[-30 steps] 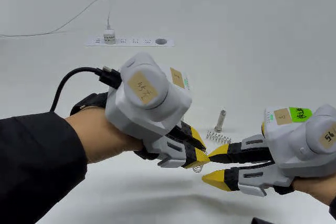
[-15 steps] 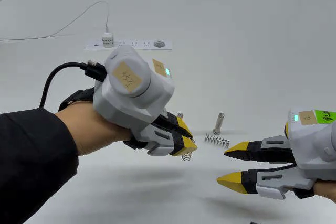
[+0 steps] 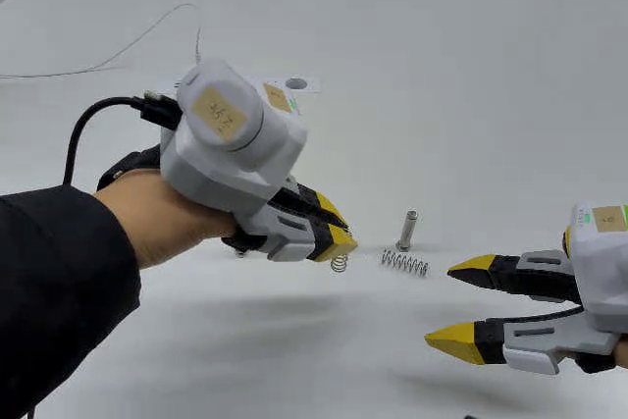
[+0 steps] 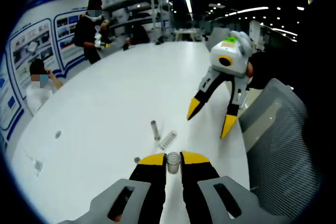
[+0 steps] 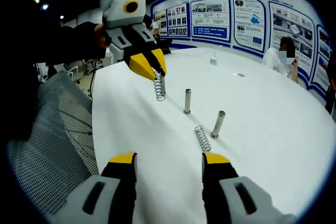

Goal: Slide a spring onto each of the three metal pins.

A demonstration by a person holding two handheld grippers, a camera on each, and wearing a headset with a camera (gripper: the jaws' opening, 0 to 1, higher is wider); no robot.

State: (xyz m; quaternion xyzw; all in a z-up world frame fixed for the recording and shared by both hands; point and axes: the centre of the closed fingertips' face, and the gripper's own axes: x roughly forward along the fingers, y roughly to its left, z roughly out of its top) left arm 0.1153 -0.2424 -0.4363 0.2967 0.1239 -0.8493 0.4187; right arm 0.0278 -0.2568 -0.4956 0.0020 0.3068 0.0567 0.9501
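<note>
Left gripper, frame centre, clamps one spring by its upper coils. The spring is probably light and flexible, so it should be gripped near an end. Right gripper, lower right, is released. Second spring lies beside pin.

the desk is smooth, matt white, with a soft sheen under the lamps. the left hand-held gripper has a light grey plastic shell, satin rather than glossy, black plastic jaws with matt yellow tips, and a tan paper label on top. the right hand-held gripper is of the same grey, black and yellow plastic. the held spring and the loose spring are thin bright wire. the pin is smooth grey metal with a dull shine. the cable looks black and rubbery. the sleeve is matt black cloth. the chair is of grey mesh.
</note>
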